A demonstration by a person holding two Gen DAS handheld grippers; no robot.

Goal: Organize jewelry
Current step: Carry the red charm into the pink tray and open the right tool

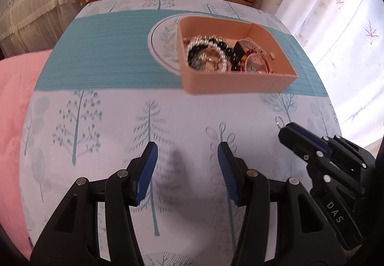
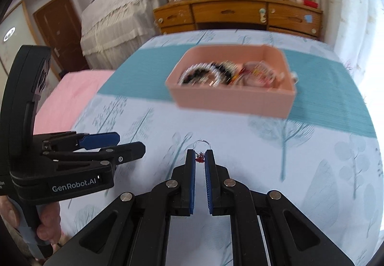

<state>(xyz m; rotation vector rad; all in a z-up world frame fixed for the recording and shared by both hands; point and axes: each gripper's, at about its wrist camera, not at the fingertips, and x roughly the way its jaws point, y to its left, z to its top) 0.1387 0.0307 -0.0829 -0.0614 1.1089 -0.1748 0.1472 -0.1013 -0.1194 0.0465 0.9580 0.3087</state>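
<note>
The bed point(image 1: 168, 109) is covered by a soft cotton sheet printed with pale trees and a teal band, so anything set on it will sink and tilt a little. On that band sits the pink jewelry box point(image 1: 235, 83), a rigid, rounded-corner plastic tray that partly overlaps a round patterned plate point(image 1: 163, 40); it already holds pearl and black bead bracelets point(image 1: 208, 49) in a loose tangle.

The left gripper point(image 1: 187, 172) hovers low over the sheet with its ribbed blue pads spread wide and nothing between them. The right gripper point(image 2: 199, 157) has its jaws drawn close, pinching a ring point(image 2: 201, 145) with a thin silver band and a small red ornament, well short of the box.

The step in hand looks like carrying this ring to the box. To do it well, I would hold the squeeze steady, since the band is slim, hard and slippery against the pads, lift clear of the near wall, and let go only once low over a bare patch of the box floor, away from the bead strands, so that it does not snag or bounce out.
</note>
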